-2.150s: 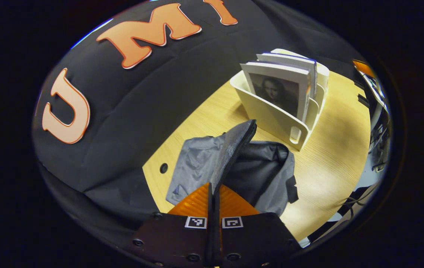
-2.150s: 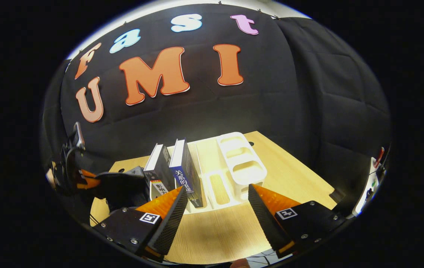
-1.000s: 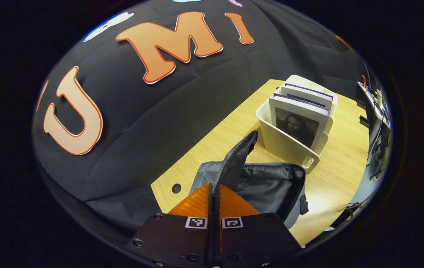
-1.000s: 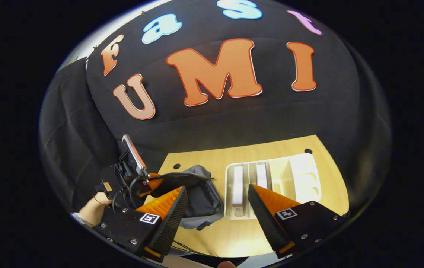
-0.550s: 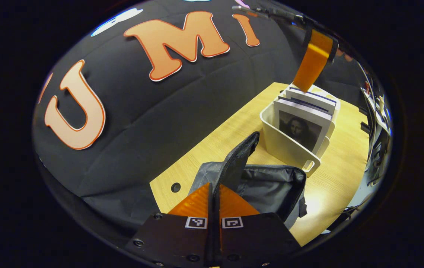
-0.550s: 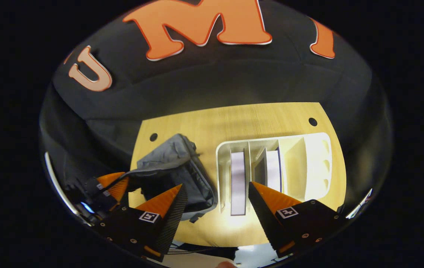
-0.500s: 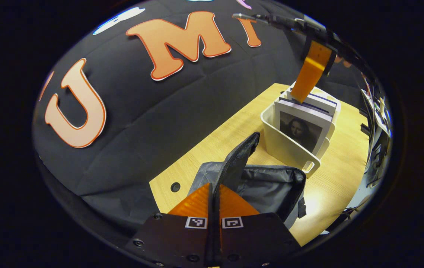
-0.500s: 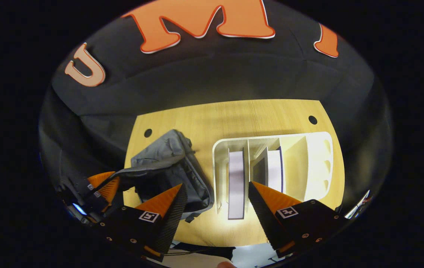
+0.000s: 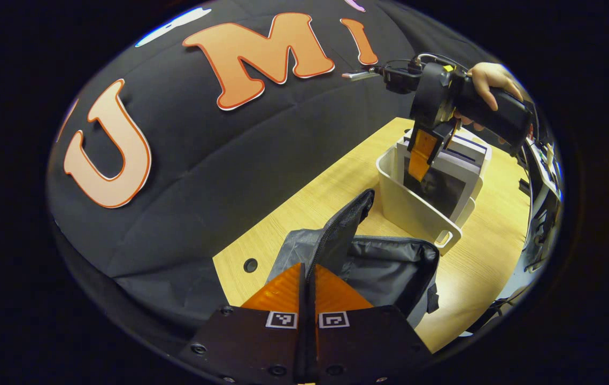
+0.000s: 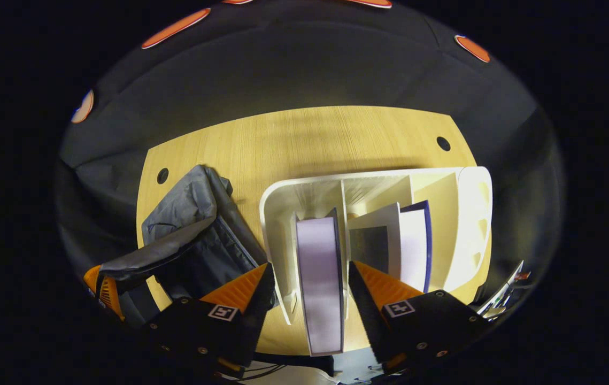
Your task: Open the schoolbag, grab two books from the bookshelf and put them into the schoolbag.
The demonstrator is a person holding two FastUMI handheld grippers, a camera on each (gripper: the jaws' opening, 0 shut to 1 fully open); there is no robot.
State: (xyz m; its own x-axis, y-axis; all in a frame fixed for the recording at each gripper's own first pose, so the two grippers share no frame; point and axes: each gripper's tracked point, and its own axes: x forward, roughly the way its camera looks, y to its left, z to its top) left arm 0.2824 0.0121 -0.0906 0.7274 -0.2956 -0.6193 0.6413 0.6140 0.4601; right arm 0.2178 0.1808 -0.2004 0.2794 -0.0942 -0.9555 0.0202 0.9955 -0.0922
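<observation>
Reaching down from above into the white bookshelf [image 10: 283,200]: right gripper [image 10: 310,272], fingers spread, straddling the first book [image 10: 319,278] in the leftmost slot, one finger outside the shelf wall, the other in the next slot over. Not yet pressing on the book, as far as can be told. Seen from the left gripper view as right gripper [image 9: 423,155] pointing steeply downward, gripped at the handle by a hand [image 9: 488,80] coming in from the upper right, fingertip [image 9: 417,163] dipping in front of the cover of that book [image 9: 438,184]. Second book [image 10: 414,246] leaning in the neighbouring slot. Bookshelf [image 9: 411,208] standing on the wooden table [image 9: 304,214], just beyond the schoolbag [image 9: 384,267].

Held low and near the table edge: left gripper [image 9: 308,278], fingers pressed together, pinching the raised flap of the schoolbag and keeping it open. Grey schoolbag [image 10: 192,235] lying just left of the shelf, left gripper [image 10: 102,291] at its lower corner.
</observation>
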